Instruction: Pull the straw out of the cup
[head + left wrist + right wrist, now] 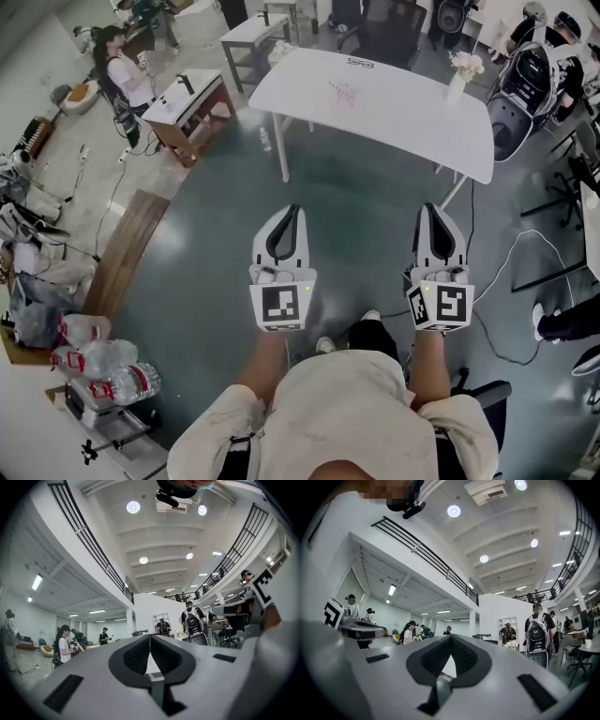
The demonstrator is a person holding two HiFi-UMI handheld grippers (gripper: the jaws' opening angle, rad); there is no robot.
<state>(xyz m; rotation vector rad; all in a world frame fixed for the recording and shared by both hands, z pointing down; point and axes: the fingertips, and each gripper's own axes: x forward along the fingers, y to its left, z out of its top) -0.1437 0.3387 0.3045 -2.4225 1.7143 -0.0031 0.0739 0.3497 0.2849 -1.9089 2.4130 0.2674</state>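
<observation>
Pinkish cup (345, 94) on table (412, 117), axis unclear

Likely lab hall, mezzanine railing (426, 556), white table (408, 122)

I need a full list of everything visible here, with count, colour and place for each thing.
table: one, white, far centre
cup: one, clear, middle of the table
vase: one, white, with flowers, table's right end
desk: one, wooden, far left
bystander: one, white shirt, beside the desk
water bottles: several, clear, lower left
plank: one, brown, floor at left
left gripper: one, white, shut, empty
right gripper: one, white, shut, empty
</observation>
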